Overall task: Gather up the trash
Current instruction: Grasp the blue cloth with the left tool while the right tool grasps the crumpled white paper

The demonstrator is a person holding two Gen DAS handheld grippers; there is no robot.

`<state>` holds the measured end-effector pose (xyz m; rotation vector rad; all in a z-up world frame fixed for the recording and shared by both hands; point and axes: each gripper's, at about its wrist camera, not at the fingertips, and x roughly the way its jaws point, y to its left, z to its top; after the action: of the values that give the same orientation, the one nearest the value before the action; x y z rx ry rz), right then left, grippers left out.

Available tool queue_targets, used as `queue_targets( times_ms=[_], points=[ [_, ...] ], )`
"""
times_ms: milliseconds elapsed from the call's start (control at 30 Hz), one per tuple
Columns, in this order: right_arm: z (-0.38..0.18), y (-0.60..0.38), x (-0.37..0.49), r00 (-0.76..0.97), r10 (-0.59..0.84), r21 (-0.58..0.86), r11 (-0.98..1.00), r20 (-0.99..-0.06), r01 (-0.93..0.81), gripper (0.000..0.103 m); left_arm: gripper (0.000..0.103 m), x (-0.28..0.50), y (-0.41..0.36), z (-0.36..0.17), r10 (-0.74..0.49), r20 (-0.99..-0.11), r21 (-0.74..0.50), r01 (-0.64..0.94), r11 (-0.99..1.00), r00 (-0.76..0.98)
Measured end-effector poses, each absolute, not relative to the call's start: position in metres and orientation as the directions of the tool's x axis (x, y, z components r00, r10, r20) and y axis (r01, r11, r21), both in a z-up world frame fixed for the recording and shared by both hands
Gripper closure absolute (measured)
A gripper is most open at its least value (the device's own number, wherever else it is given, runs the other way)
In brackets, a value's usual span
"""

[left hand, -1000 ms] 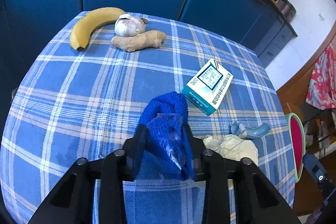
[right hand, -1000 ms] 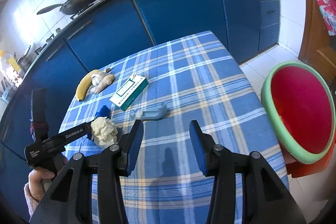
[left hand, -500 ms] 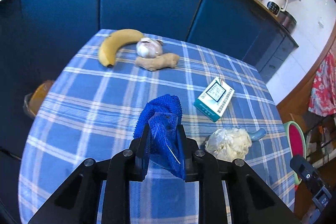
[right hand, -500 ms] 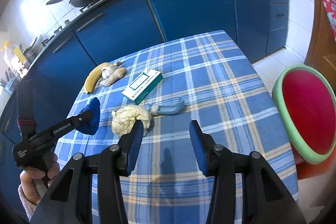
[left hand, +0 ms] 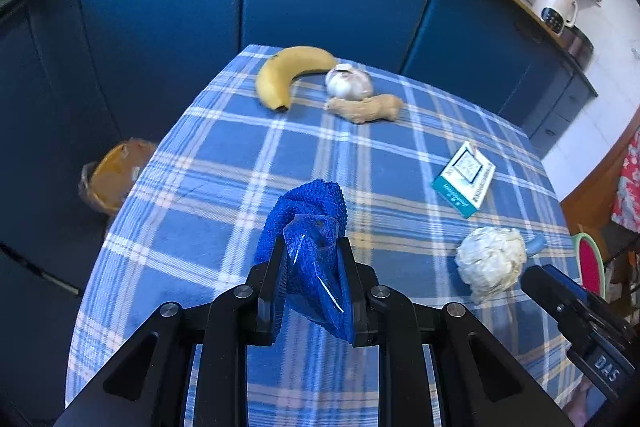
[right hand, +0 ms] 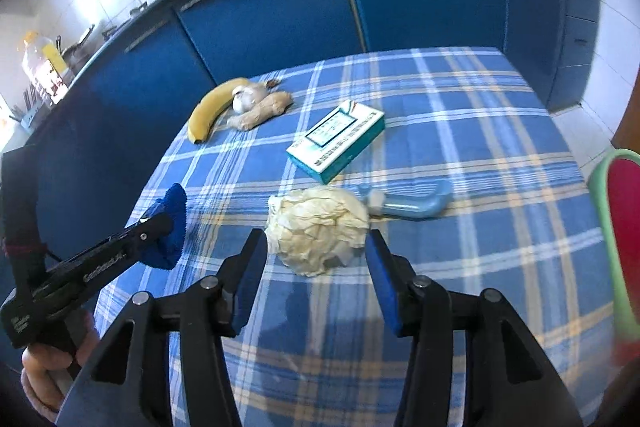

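The left gripper (left hand: 312,263) is pinching a blue mesh wrapper (left hand: 310,227) between its two fingers, the crumpled, knobbly netting bulging up and forward past the tips, with a glossy creased fold showing low between the jaws; in the right wrist view the same bundle (right hand: 170,223) is hanging clear above the tablecloth near the left edge of the tabletop (right hand: 460,99). The right gripper (right hand: 314,247) is standing with its blue-padded fingers spread wide on either side of a crumpled paper wad (right hand: 318,227), which is cream-white, loosely balled and full of folds, and is lying on the checked cloth toward the near middle of the tabletop; whether the pads are touching it cannot be told. Just behind the wad, touching or nearly so, a pale blue inhaler (right hand: 408,205) is lying on its side. Further back a white and teal medicine box (right hand: 336,139) is lying flat. At the far left corner a banana (right hand: 212,113), a garlic bulb (right hand: 248,95) and a piece of ginger (right hand: 262,113) are sitting close together. Below the left edge, on the floor, an orange bin (left hand: 116,175) lined with a bag is showing in the left wrist view.
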<state>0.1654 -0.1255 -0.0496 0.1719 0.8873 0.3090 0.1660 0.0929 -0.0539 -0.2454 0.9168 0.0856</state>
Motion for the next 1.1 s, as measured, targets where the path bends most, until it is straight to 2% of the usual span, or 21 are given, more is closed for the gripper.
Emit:
queue_targets(
  times_ms=[567, 733, 1100],
  points=[
    [-0.085, -0.098, 0.194, 0.531, 0.339, 0.277, 0.941, -0.777, -0.195, 0.051, 0.080, 0.162, 0.104, -0.060, -0.074, -0.803, -0.233, -0.197, 0.952, 0.591],
    [-0.089, -0.090, 0.192, 0.528, 0.354, 0.279, 0.935, -0.772, -0.219, 0.064, 0.080, 0.160, 0.104, -0.059, -0.076, -0.801, -0.236, -0.196, 0.952, 0.594],
    [-0.073, -0.097, 0.175, 0.561, 0.374, 0.288, 0.927, -0.739, -0.239, 0.067, 0.080, 0.153, 0.096, -0.050, -0.079, -0.792, -0.236, -0.184, 0.954, 0.605]
  ],
)
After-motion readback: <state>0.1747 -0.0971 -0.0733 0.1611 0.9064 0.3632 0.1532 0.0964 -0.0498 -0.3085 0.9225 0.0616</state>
